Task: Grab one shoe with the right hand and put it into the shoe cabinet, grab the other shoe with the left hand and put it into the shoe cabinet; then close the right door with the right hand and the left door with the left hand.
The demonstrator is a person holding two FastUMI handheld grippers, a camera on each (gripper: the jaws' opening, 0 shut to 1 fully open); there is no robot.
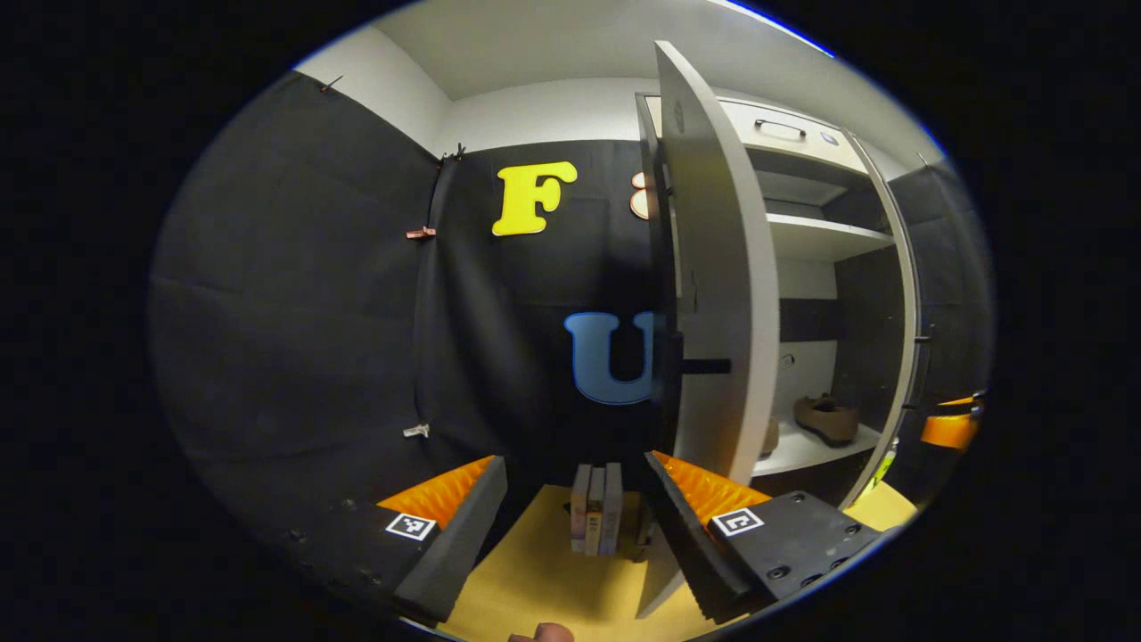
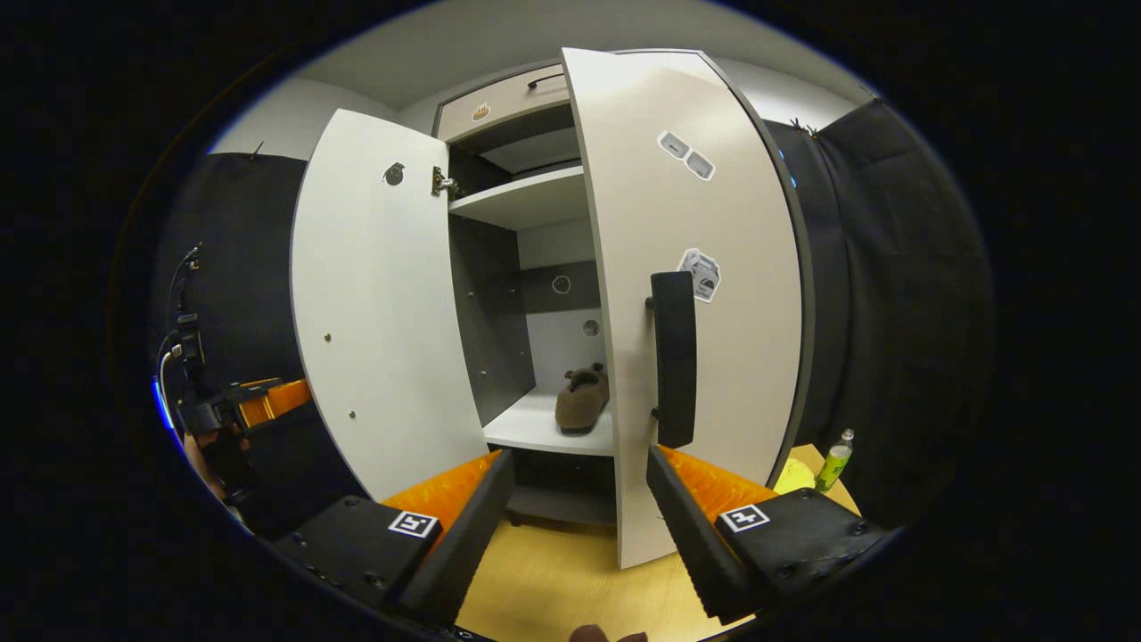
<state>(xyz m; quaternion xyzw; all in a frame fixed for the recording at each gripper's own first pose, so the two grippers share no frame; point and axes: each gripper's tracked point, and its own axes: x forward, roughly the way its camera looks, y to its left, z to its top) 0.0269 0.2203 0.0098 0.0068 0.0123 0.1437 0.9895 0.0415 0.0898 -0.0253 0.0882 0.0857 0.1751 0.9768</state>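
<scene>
The shoe cabinet (image 2: 526, 201) stands with both doors swung out. A brown shoe (image 2: 582, 401) lies on its lower shelf (image 2: 535, 428); in the left gripper view that shoe (image 1: 827, 419) sits deep inside, and a sliver of a second shoe (image 1: 768, 437) peeks from behind the left door (image 1: 722, 267). My right gripper (image 2: 579, 456) is open and empty, just below the black handle (image 2: 675, 357) of the right door (image 2: 704, 223). My left gripper (image 1: 575, 464) is open and empty, close to the left door's edge and its handle (image 1: 706, 366).
Several books (image 1: 595, 508) stand upright on the yellow floor beside the cabinet. A green bottle (image 2: 835, 459) sits by the cabinet's right side. The right gripper (image 1: 949, 428) shows far right in the left gripper view; the left gripper (image 2: 258, 401), held by a hand, shows far left in the right gripper view.
</scene>
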